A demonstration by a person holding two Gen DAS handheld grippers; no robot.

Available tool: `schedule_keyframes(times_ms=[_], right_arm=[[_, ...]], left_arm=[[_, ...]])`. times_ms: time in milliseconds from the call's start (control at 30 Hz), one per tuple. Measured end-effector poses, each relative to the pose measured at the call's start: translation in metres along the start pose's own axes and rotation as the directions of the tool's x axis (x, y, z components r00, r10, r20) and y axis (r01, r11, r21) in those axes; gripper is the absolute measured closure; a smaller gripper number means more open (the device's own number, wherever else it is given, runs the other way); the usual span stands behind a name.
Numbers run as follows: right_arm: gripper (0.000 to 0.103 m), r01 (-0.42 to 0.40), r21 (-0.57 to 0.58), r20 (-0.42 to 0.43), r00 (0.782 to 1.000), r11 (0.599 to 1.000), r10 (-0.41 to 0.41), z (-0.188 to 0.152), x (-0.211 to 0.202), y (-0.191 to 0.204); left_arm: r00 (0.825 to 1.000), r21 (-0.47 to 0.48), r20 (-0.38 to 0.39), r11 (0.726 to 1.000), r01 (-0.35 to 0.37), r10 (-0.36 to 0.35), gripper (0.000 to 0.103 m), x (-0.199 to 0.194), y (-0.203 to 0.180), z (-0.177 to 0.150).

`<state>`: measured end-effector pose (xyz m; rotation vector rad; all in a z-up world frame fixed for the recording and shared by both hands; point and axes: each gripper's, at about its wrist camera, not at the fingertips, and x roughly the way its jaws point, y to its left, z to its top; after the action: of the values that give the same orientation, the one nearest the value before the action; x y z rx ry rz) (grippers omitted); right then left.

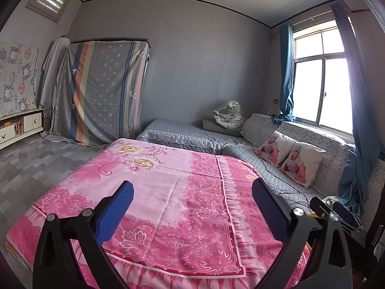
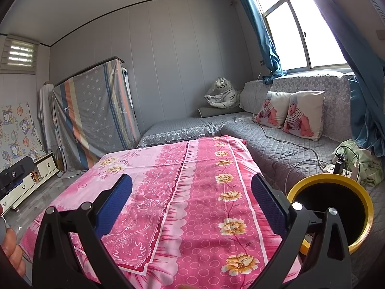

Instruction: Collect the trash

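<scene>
Both tools up over the pink floral cloth on the tabletop; left tool spread wide, nothing between its blue pads; right tool just as wide and empty; yellow-rimmed bin sits just right of the right tool, beside the grey sofa; no trash visible on the cloth.
</scene>
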<state>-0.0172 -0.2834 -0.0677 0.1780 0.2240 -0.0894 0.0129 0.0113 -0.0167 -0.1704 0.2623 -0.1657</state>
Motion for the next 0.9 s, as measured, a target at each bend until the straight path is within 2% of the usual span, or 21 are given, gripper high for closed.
schedule_keyframes(times_ms=[900], right_arm=[[0.008,0.0,0.004,-0.007,1.0,1.0,0.0,0.0006,0.0024,-0.0017]], left_arm=[[1.0,0.017,-0.005,1.0,0.008,-0.008,0.008,0.0021,-0.0009,0.0028]])
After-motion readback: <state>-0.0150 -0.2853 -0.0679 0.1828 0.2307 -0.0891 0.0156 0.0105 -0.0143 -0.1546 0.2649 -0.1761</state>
